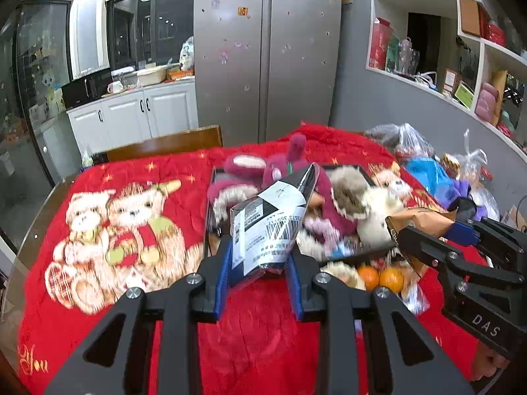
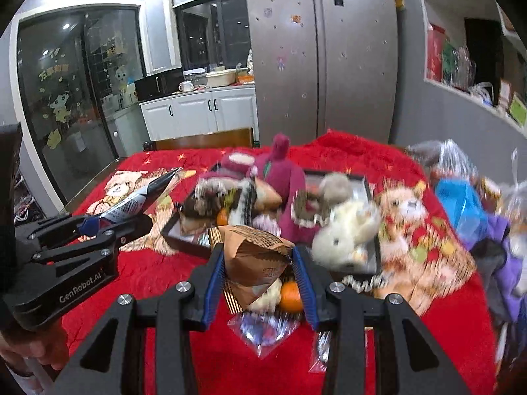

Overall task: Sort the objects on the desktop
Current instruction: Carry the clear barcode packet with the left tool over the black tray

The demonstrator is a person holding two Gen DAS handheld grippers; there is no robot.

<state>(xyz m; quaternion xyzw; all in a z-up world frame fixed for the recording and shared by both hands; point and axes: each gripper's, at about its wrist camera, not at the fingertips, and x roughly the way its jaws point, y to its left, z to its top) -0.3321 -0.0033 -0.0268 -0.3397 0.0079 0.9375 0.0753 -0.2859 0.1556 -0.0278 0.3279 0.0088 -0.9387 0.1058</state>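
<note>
Left wrist: red blanket [image 1: 257, 329], steel fridge [image 1: 266, 52].

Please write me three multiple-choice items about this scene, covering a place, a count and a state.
1. Where does the pink plush bunny lie?
A. in the black tray
B. on the chair
C. on the shelf

2. How many oranges sit right of the left gripper in its own view?
A. none
B. two
C. five

3. What is the right gripper doing?
A. hanging open
B. clamping a brown paper packet
C. holding a mug

Answers: 1 A, the bunny rests across the black tray; 2 B, two show side by side; 3 B, the brown paper packet sits between its fingers.
</note>
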